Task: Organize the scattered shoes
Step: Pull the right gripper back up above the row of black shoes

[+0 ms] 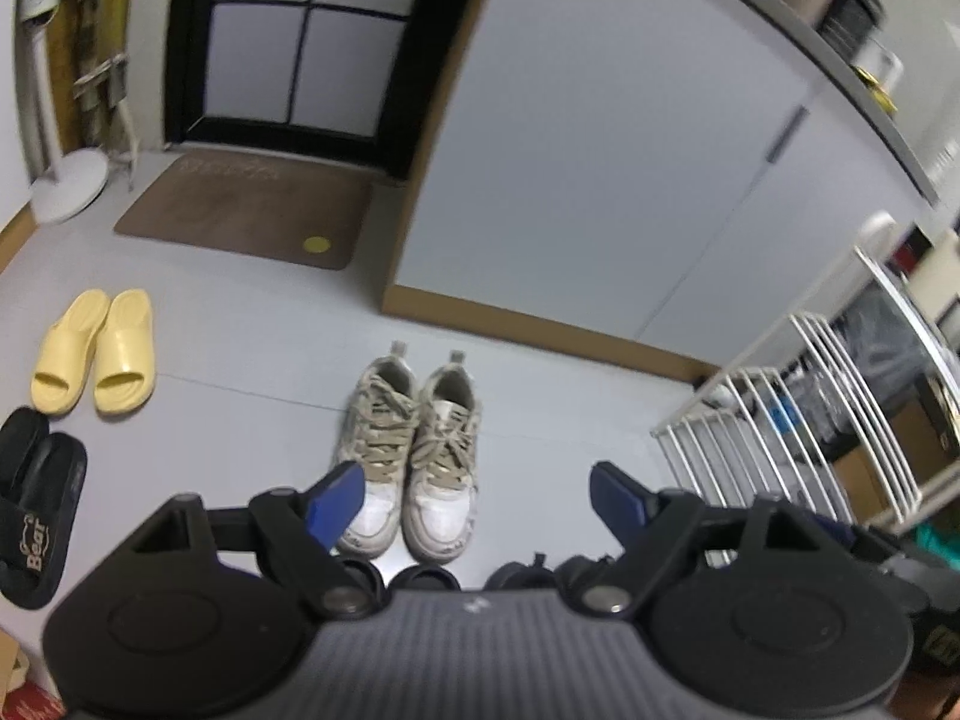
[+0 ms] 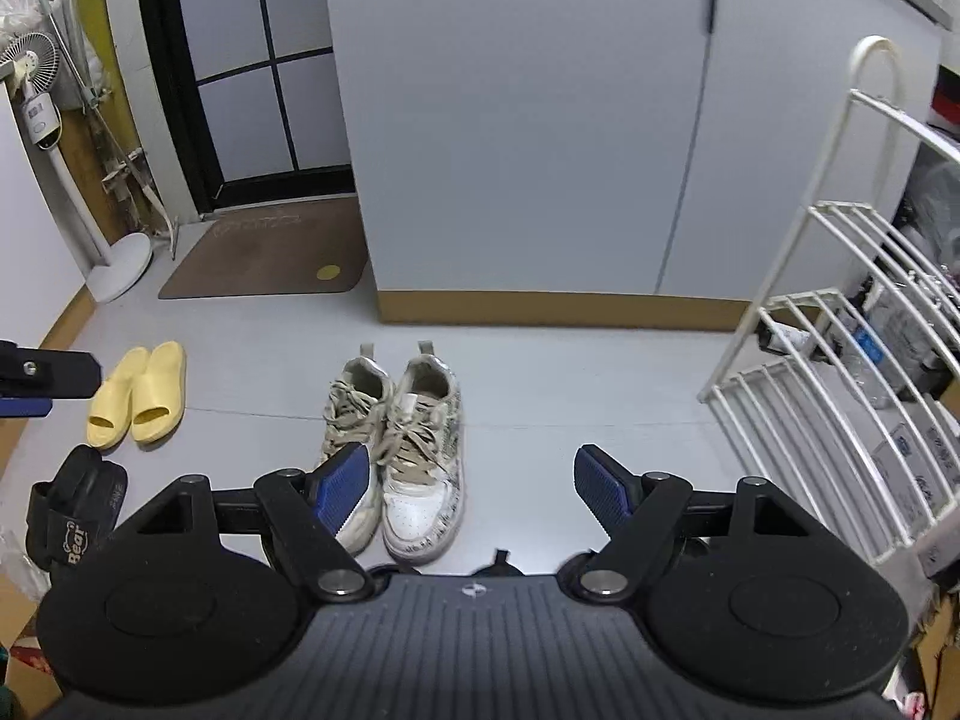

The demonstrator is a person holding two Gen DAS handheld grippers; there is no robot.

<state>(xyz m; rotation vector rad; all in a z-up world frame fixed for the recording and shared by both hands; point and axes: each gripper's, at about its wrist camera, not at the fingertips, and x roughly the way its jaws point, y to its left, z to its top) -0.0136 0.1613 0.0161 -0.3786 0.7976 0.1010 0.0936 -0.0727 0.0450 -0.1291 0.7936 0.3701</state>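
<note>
"Bear" reads on one of two black slippers (image 2: 72, 510) at the floor's left edge. Two yellow slides (image 2: 138, 396) sit beyond them, two white sneakers (image 2: 396, 450) mid-floor. My left gripper (image 1: 477, 498) and right gripper (image 2: 468, 489) are both spread, empty.

Bathing in even, cool indoor light with only faint soft shadows, smearing with motion blur across the left wrist view, staying sharper in the right wrist view, bending straight edges and darkening toward fisheye corners.
</note>
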